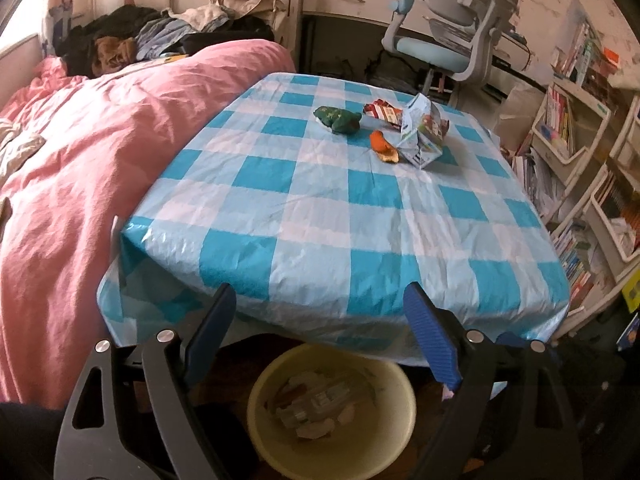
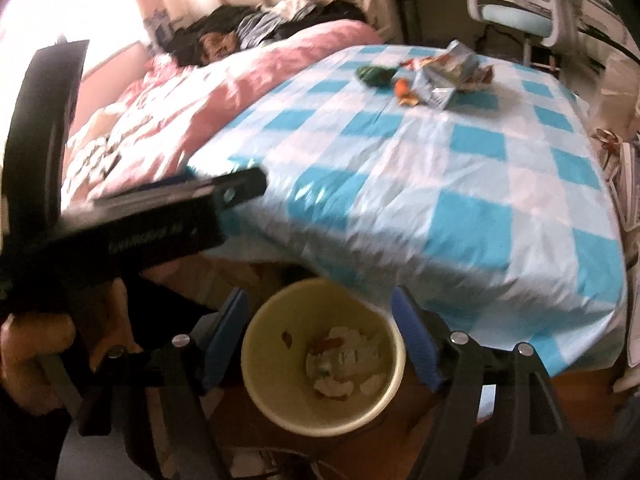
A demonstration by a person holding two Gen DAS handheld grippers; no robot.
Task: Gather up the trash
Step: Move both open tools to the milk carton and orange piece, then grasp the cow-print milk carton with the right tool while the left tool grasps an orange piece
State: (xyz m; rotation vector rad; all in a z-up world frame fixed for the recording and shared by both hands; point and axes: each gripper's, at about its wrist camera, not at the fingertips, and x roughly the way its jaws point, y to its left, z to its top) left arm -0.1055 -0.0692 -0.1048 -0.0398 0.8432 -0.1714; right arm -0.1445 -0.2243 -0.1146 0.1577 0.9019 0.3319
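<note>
A cream bin [image 1: 332, 408] with crumpled paper and wrappers stands on the floor at the table's near edge; it also shows in the right wrist view [image 2: 320, 354]. On the far part of the checked tablecloth [image 1: 340, 208] lie a green wad [image 1: 338, 119], an orange peel [image 1: 383, 146], a red wrapper [image 1: 383, 112] and a pale blue snack bag [image 1: 424, 132]. The same pile shows in the right wrist view [image 2: 424, 76]. My left gripper [image 1: 320, 328] is open and empty above the bin. My right gripper [image 2: 320, 328] is open and empty over the bin.
A bed with a pink duvet [image 1: 80, 168] runs along the table's left side. A desk chair [image 1: 452, 32] stands behind the table. Bookshelves [image 1: 580, 168] crowd the right. The left gripper's body and the hand holding it [image 2: 100, 232] fill the right wrist view's left side.
</note>
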